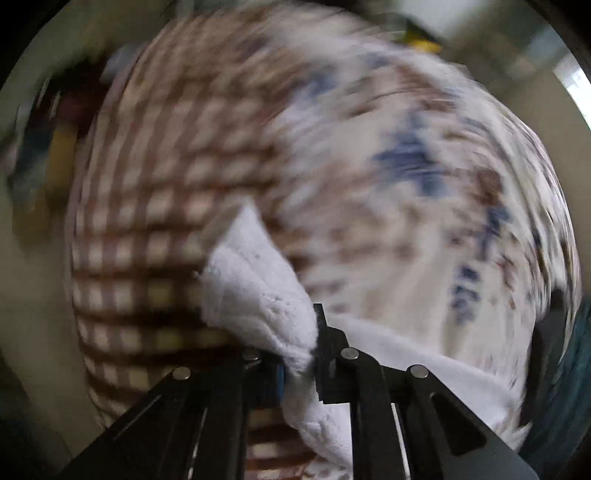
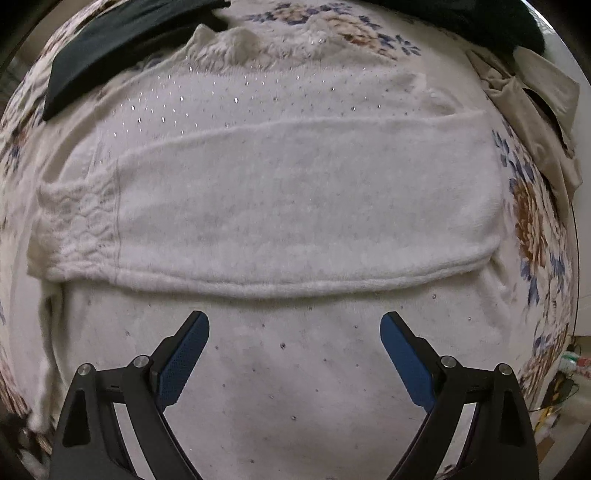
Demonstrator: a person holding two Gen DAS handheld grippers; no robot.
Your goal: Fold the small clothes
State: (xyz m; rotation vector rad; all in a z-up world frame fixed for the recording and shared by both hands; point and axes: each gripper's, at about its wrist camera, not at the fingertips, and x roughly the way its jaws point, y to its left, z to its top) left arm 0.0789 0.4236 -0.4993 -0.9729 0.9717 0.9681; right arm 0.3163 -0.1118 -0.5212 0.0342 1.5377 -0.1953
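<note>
A white fuzzy sweater (image 2: 295,206) with small rhinestones lies spread on a floral sheet (image 2: 532,229), with one sleeve folded across its body. My right gripper (image 2: 294,325) is open and empty, hovering just above the sweater's lower part. My left gripper (image 1: 295,354) is shut on a corner of the white sweater (image 1: 258,280) and holds it lifted; the left wrist view is heavily motion-blurred.
A dark green garment (image 2: 122,40) lies at the far left and a beige garment (image 2: 535,110) at the far right. Another dark garment (image 2: 480,18) lies at the top right. A brown-checked cloth (image 1: 147,206) shows in the left wrist view.
</note>
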